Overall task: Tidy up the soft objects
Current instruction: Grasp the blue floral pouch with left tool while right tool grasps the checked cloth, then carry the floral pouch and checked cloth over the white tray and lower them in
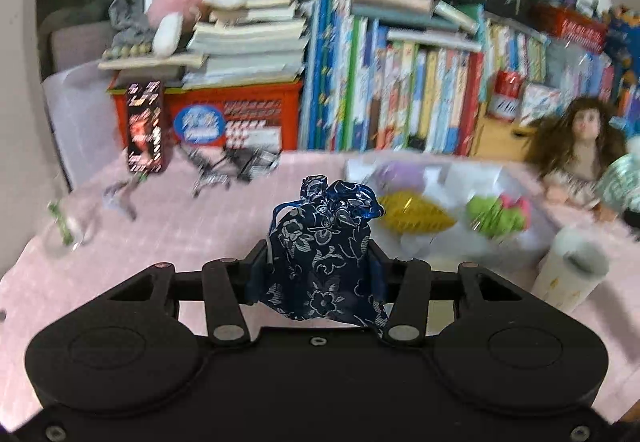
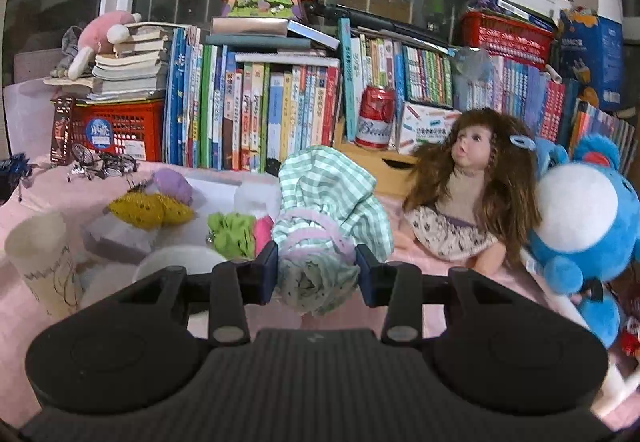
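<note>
Left gripper [image 1: 320, 266]: clamped on the pouch, raised above the cloth.
Pouch [image 1: 324, 242]: dark blue brocade, silver floral weave, gathered neck with blue ribbon.
Right gripper [image 2: 316, 274]: pads pinching the garment at its frilled band.
Garment [image 2: 328, 202]: soft green-and-white gingham, bunched, lilac ruffle.
Cloth [image 2: 36, 318]: pale pink, covering the table.
Doll [image 2: 472, 178]: long curly brown hair, smooth hard face, lying right of the garment.
Plush [image 2: 588, 218]: blue and white, fuzzy, rounded.
</note>
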